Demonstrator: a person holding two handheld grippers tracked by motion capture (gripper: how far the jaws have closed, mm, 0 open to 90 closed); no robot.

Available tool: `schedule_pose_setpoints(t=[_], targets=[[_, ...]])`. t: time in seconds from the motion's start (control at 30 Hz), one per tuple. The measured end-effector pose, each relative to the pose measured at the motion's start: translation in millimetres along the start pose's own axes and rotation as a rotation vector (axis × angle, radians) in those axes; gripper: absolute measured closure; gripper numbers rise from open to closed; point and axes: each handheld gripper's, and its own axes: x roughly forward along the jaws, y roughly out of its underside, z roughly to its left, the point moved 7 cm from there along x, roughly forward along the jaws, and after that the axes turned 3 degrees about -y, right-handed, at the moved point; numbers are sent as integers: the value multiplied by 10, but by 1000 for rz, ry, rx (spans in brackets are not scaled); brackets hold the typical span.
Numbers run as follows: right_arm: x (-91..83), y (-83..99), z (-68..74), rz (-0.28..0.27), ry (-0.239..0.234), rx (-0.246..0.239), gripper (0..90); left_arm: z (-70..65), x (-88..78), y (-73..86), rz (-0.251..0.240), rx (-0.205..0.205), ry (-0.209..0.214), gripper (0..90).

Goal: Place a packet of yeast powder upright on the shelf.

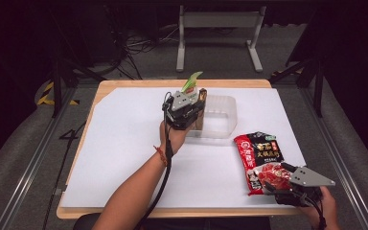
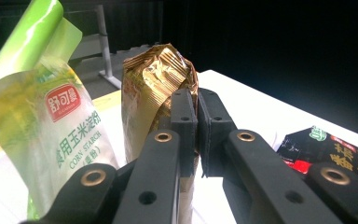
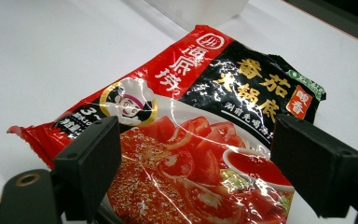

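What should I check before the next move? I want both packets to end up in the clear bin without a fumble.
1. Left hand-held gripper shut on the gold packet: ok.
2. Gold packet upright at the clear bin: ok; whether it is fully inside, cannot tell.
3. Green corn starch packet standing beside the gold packet: ok.
4. Right hand-held gripper open, jaws either side of the red soup-base packet: ok.
5. Red packet gripped: not ok, pads apart from it.
6. Room left in the bin for the red packet: cannot tell.
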Motion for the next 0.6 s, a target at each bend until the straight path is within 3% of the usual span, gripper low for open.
schedule_pose_setpoints(t=[0.13, 0.6], targets=[[5, 0, -15, 2, 4, 6, 167, 50, 1, 22, -6, 2, 24, 864], [14, -22, -36, -4, 7, 4, 172, 69, -5, 37, 8, 48, 33, 862]])
